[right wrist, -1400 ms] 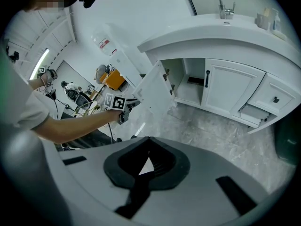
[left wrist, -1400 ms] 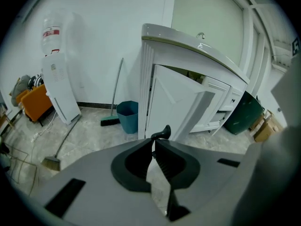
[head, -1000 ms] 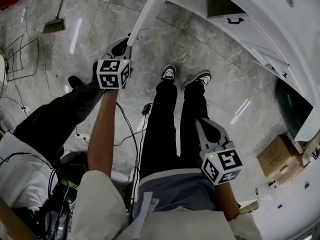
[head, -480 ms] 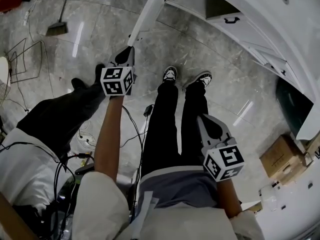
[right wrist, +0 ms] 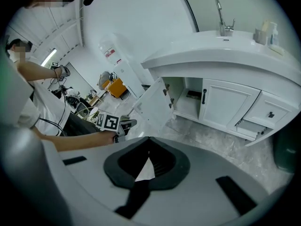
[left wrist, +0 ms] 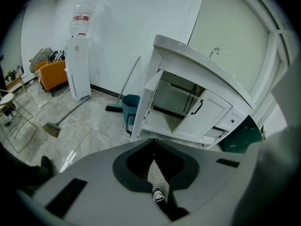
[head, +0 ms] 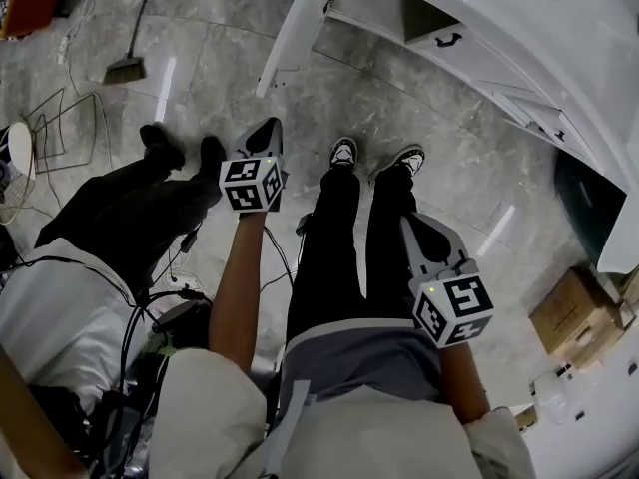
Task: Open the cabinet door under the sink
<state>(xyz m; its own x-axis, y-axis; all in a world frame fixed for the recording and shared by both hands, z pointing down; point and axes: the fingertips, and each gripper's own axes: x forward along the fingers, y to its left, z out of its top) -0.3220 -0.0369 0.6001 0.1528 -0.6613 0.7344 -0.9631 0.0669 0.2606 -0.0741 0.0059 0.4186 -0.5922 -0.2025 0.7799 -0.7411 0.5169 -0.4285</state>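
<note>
Standing well out from its frame, the cabinet door (head: 295, 28) under the sink (right wrist: 221, 48) hangs on its hinges with its free edge turned toward the person, and the dark compartment behind it is in plain view. Judged from that, the opening looks done.

The left gripper (head: 268, 138) is held out in front of the person, aimed toward the door's lower corner but apart from it, with bare floor between the two. That placement fits a tool that has nothing left to pull. In the left gripper view its jaws run together toward the tips, leaving only a thin wedge through which the floor and a shoe (left wrist: 158, 195) show. Nothing is held between them, and they appear to meet at the tips, though the wide-angle lens makes that hard to confirm.

The right gripper (head: 417, 236) hangs low beside the person's right leg, well apart from the cabinet and seemingly idle. Its jaws are likewise drawn together on nothing.
</note>
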